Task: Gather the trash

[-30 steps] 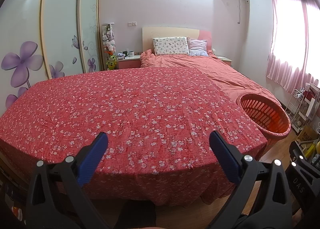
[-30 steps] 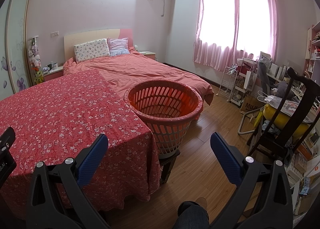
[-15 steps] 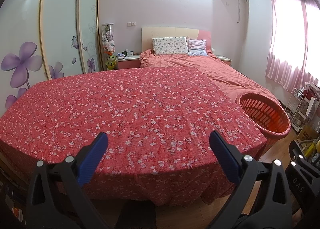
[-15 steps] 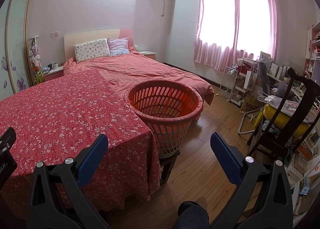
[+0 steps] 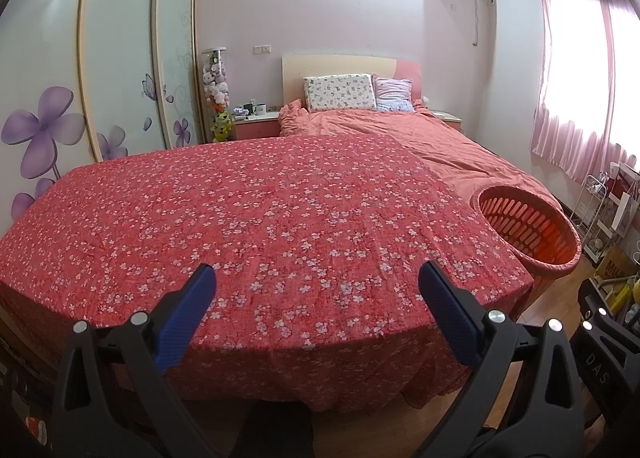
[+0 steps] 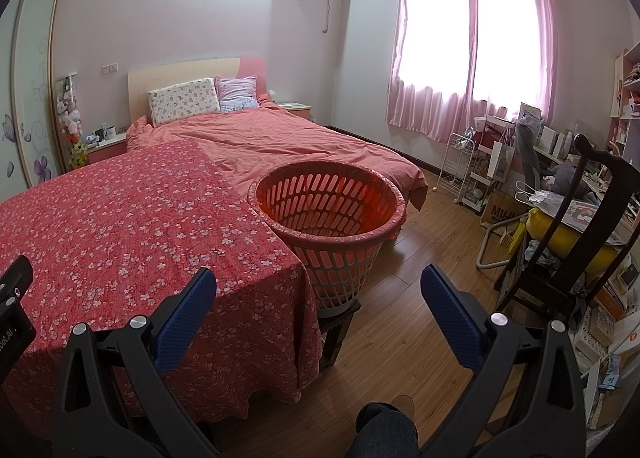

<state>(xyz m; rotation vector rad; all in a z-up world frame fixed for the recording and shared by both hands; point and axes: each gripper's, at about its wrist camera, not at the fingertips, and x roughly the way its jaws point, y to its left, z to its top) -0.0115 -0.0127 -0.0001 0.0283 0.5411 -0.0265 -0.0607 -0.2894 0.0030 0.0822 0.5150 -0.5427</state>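
Both grippers you are holding spread wide, pinching nothing: left gripper (image 5: 312, 290) hovering over near edge of red floral cloth (image 5: 256, 217), right gripper (image 6: 318, 294) facing floor. Orange basket (image 6: 328, 209) standing just beside cloth's right corner. Bed (image 6: 280, 141) lying behind.

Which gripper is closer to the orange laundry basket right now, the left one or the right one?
Right. The right gripper hangs open just short of the basket, which sits straight ahead. The left gripper, also open, faces the flowered tablecloth, with the basket off to its far right.
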